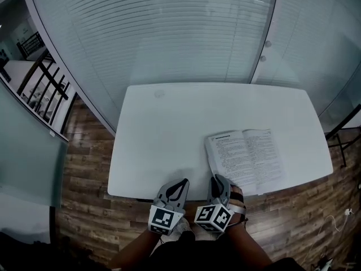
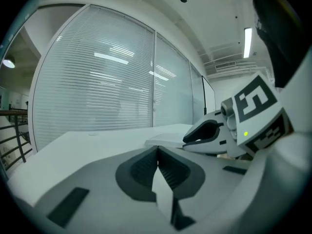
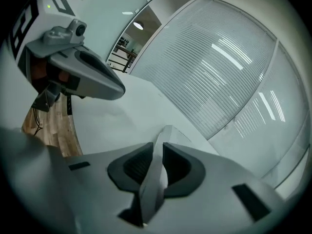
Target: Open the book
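The book (image 1: 245,160) lies open on the right part of the white table (image 1: 163,129), its printed pages up. My right gripper (image 1: 219,180) is at the book's near left corner, at the table's front edge. In the right gripper view its jaws (image 3: 158,147) stand slightly apart, with the thin edge of a page (image 3: 165,134) running up between them; a narrow gap shows beside the sheet. My left gripper (image 1: 181,183) rests just left of it at the front edge, shut and empty (image 2: 157,150). From the left gripper view the book (image 2: 165,139) shows as a low slab.
A glass wall with blinds (image 1: 169,27) stands behind the table. Wooden floor (image 1: 84,151) surrounds it, with a black railing (image 1: 45,89) at the far left and a chair frame (image 1: 344,134) at the right edge.
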Demonstrator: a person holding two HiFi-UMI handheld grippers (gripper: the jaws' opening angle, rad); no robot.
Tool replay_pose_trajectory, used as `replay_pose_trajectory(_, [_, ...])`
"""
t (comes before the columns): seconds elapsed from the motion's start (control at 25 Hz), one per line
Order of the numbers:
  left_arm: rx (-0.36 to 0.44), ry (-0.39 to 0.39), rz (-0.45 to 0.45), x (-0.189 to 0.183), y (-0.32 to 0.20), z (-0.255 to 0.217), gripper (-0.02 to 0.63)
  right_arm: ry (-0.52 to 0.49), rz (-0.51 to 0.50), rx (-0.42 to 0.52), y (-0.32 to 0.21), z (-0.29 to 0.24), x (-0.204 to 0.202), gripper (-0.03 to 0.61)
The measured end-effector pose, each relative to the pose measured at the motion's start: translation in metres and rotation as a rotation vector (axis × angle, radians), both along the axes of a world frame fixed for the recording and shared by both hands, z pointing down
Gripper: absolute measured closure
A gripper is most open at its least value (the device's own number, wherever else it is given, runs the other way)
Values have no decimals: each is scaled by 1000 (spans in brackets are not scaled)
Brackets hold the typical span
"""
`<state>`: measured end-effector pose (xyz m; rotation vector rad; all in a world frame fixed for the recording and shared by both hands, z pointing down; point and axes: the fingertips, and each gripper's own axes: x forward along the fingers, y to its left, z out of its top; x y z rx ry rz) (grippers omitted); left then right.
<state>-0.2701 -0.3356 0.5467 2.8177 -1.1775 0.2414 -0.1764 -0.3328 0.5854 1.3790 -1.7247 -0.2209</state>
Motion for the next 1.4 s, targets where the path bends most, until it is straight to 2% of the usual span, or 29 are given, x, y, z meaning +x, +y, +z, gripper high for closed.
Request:
replay_pose_trajectory(0.12, [9, -12, -52, -19, -4, -13, 603, -48, -9, -23, -3, 18, 2, 519])
replay_pose_trajectory(0.24, [-26, -46, -118, -37, -3, 2, 603, -115, -28, -57, -2, 40, -5, 526])
replay_pose_trajectory(0.4, [-25, -65, -104, -28, 6, 9, 603, -190, -61, -90, -2, 49, -13, 523])
replay_pose_trajectory(0.48, [-31, -45, -104, -25, 7, 6, 603, -269, -83, -86, -4, 38, -15, 547])
replay_pose_trajectory(0.64, [-62, -44, -152, -34, 8, 7, 603, -519, -107, -86, -10, 5, -17, 543])
replay_pose_trajectory(0.72, [-71, -58, -166, -35, 11, 10, 603, -588, -103, -60, -11, -12, -10, 572])
replay_pose_trajectory(0.84, [-77, -47, -165, -22, 14, 8, 603, -639, -116, 4, -11, -41, 4, 574])
replay_pose_trajectory(0.96, [-39, -38, -126, 3, 12, -7, 603, -702, -131, 66, -8, -72, 19, 575])
replay_pose_trajectory(1.08, [-20, 18, -129, 23, 5, -31, 603, -752, -136, 139, -12, -100, 33, 575])
replay_pose_trajectory(1.2, [9, 46, -142, 42, 0, -51, 603, -772, -138, 193, -13, -117, 46, 575])
replay_pose_trajectory(1.4, [19, 40, -89, 72, 10, -62, 603, -768, -120, 257, -1, -131, 80, 575])
